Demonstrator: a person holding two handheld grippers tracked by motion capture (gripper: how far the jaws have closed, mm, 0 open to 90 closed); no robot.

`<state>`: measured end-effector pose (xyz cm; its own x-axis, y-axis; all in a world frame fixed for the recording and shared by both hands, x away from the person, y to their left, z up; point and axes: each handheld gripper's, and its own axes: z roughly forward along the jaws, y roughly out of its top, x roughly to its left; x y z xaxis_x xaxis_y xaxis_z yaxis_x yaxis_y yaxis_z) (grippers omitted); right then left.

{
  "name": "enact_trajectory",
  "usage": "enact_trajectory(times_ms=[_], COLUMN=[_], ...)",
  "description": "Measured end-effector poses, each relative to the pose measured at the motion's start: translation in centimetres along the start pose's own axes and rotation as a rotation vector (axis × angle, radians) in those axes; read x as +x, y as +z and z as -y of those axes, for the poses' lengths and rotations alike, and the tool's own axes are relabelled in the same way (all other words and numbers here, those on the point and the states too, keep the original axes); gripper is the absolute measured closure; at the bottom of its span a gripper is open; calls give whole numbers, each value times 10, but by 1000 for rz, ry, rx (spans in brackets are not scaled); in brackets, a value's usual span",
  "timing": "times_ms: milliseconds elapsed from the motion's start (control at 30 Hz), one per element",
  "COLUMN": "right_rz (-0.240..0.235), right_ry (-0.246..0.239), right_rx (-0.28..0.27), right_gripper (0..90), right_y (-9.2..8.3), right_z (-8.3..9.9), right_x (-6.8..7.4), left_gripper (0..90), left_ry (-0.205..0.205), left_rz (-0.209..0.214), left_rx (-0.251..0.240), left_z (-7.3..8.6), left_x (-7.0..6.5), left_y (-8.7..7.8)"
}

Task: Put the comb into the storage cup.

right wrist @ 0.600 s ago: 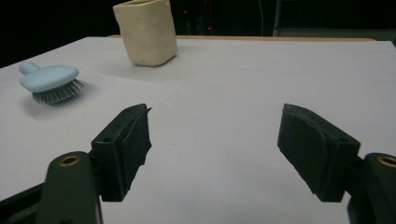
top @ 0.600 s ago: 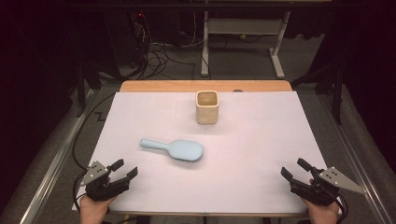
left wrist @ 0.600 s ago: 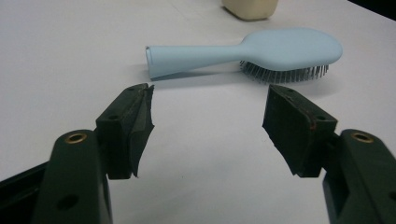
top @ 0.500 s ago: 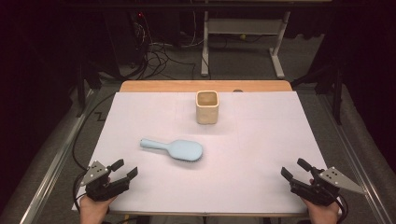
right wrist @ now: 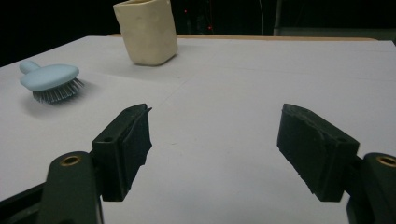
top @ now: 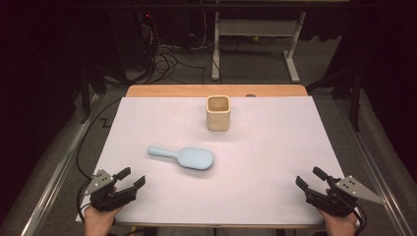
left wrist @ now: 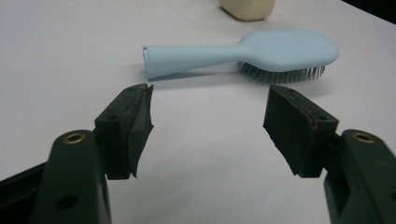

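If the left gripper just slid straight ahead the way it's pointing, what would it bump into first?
Most likely the light blue hairbrush. In the left gripper view it lies crosswise just beyond the open left gripper, handle end nearest the gap. The cream cup stands farther behind it. Depth is hard to judge, so the first contact point is uncertain.

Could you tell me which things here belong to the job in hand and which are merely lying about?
Likely in the job:
- light blue hairbrush, bristles down, nearest the open left gripper
- cream cup, upright behind it
- open right gripper

Lying about:
- cables on the floor
- metal frame beyond the table
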<state>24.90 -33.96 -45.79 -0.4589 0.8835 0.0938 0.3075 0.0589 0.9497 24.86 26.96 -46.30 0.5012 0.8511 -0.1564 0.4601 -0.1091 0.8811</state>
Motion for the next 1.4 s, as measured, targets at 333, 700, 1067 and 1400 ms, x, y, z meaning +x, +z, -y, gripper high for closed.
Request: enact_trajectory(times_ms=[333, 700, 1067, 1400], right_rz=[-4, -5, -8, -15], right_ry=[-3, -4, -6, -6], right_rx=[-4, 1, 0, 6], right_gripper=[262, 260, 262, 263], right_y=[-1, 0, 0, 2], right_z=[0, 0, 0, 0], right_x=[-1, -1, 0, 1], left_gripper=[329, 326, 327, 330], left_ry=[-4, -14, -36, -35], left_rz=[-5, 1, -15, -5], left_rx=[-27, -47, -47, -58], left_z=[-2, -6, -10, -13], left_x=[-3, -5, -4, -3], left_y=[0, 4, 8, 12])
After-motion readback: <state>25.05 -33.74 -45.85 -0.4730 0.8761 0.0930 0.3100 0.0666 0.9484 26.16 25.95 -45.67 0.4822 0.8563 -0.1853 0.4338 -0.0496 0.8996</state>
